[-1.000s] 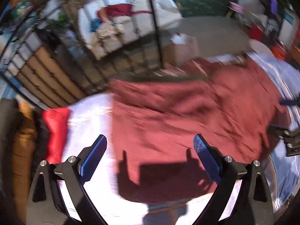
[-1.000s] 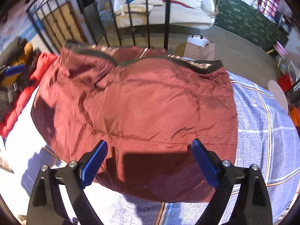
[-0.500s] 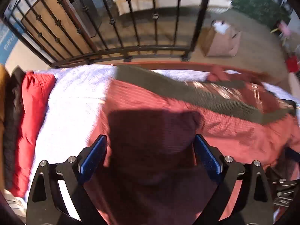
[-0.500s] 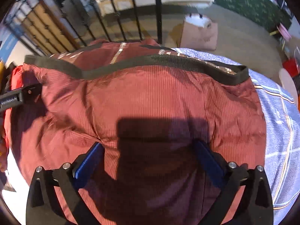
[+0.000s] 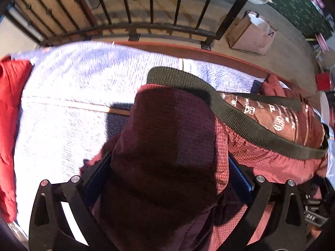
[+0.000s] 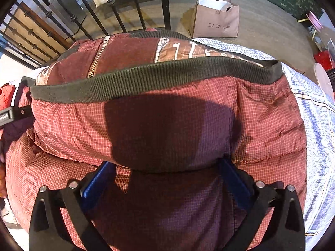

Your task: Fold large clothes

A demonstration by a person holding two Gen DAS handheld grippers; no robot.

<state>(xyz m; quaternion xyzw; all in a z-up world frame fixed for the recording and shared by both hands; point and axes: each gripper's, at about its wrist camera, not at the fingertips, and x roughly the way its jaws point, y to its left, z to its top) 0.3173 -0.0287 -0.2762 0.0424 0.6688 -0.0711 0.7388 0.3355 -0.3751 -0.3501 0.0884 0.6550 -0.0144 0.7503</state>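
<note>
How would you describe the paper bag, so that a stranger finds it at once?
Start at the bed and look past its black metal railing to the floor. There a pale brown paper bag stands upright beside the railing, open on top. It is the only bag there.

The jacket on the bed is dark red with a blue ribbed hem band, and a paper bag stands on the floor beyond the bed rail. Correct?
Not quite: the hem band on the jacket is dark olive green, not blue, as the right wrist view shows. The paper bag and bed rail are as stated.
</note>
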